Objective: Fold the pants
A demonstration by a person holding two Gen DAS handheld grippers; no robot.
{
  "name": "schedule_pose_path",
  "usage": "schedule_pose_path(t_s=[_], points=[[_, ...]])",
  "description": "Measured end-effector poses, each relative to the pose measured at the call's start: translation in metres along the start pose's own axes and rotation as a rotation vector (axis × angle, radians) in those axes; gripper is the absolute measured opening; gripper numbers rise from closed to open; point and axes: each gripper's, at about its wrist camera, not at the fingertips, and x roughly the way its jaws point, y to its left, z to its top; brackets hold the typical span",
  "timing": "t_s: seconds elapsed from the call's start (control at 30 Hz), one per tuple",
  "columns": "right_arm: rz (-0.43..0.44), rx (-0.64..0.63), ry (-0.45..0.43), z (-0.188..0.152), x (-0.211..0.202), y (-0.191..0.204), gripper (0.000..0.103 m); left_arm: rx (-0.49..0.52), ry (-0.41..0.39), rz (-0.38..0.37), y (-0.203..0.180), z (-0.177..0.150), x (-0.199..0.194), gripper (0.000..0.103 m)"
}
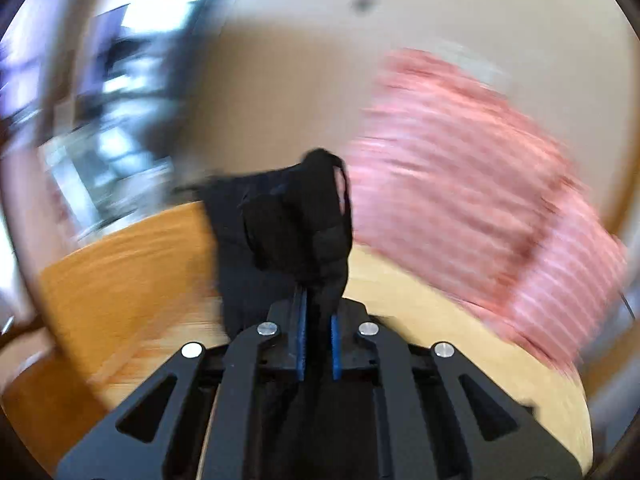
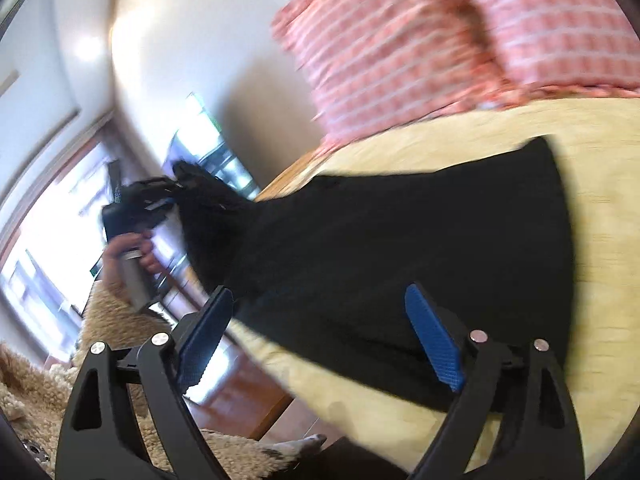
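The black pants [image 2: 400, 236] lie spread on a pale yellow bed cover [image 2: 600, 184], one end lifted off the bed at the left. My left gripper [image 1: 318, 312] is shut on a bunched end of the pants [image 1: 296, 224] and holds it raised. In the right wrist view the left gripper [image 2: 160, 196] shows at the left, pulling that end up. My right gripper [image 2: 320, 300] is open and empty, its blue pads [image 2: 434, 336] just above the near edge of the pants. Both views are motion-blurred.
Two pink checked pillows [image 2: 400, 52] lie at the head of the bed, also in the left wrist view [image 1: 460, 184]. A wooden bed frame [image 1: 120, 280] edges the mattress. A fluffy beige rug [image 2: 120, 320] lies on the floor. Bright windows [image 2: 48, 220] are behind.
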Motion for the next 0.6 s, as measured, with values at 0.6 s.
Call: schedule_pose_path(t_s=[0.6], points=[[-0.303, 0.23, -0.209, -0.004, -0.082, -0.081, 0.09, 0.533, 0.32, -0.656, -0.19, -0.159, -0.023, 0.007]])
